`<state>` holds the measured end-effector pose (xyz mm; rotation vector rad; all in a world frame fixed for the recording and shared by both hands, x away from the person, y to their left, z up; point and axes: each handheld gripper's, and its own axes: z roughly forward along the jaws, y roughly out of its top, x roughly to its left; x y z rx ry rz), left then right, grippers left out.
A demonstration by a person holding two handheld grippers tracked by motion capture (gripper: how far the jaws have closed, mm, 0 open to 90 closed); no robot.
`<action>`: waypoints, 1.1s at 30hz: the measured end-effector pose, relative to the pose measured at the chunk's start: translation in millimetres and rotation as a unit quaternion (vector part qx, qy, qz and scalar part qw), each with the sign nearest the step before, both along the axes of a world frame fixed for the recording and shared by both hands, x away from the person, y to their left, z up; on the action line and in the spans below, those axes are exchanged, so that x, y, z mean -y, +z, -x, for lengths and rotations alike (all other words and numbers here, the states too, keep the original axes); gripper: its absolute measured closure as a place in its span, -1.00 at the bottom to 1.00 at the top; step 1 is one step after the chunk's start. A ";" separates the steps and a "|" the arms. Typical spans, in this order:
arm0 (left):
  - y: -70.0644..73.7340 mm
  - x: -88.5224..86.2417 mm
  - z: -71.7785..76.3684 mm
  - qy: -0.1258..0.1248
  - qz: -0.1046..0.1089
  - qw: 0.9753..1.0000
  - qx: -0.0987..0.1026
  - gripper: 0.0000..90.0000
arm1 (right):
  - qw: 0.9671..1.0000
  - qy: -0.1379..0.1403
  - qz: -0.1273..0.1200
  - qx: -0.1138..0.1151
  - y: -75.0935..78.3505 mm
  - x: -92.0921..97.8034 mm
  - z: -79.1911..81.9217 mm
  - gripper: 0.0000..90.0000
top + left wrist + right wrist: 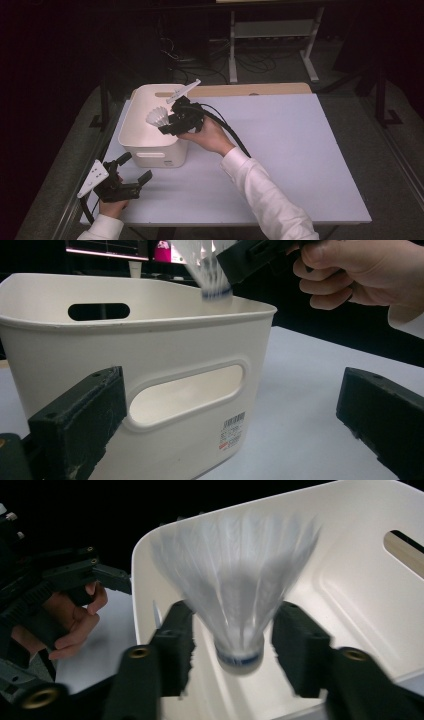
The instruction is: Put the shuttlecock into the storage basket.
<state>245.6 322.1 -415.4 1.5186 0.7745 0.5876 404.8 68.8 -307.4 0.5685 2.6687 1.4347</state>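
A white feather shuttlecock (156,117) hangs over the open top of a white plastic bin (131,142) at the table's back left. My right gripper (167,125) is above the bin's right rim. In the right gripper view the shuttlecock (235,595) is blurred, cork down, between the jaws of the right gripper (235,625), with a gap on each side of the cork; the gripper is open. My left gripper (136,167) stands open in front of the bin near the table's front left, holding nothing. From the left gripper (232,410) the bin (150,340) is close ahead, the shuttlecock (207,265) above its rim.
The bin's inside (350,595) looks bare where it shows. A light grey table top (280,150) stretches to the right of the bin. A wooden board (250,90) lies along the table's back edge. Beyond it, a white frame (272,30) and cables stand on the dark floor.
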 end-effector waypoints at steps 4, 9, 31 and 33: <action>-0.1 -0.2 -0.1 0.000 -0.001 1.000 -0.001 -1.00 | 1.000 -0.003 -0.002 -0.001 1.4 2.0 0.3 -0.35; -0.2 0.4 -0.4 -0.001 0.000 1.000 0.001 -1.00 | 1.000 -0.010 -0.014 0.001 4.7 6.8 -1.5 -0.57; -1.2 1.6 -0.9 -0.001 0.007 1.000 -0.001 -1.00 | 0.999 -0.030 -0.020 0.033 12.4 25.1 0.3 -1.00; -1.5 1.9 -0.8 0.000 0.010 1.000 -0.002 -1.00 | 0.998 -0.032 -0.021 0.040 12.4 27.5 0.8 -1.00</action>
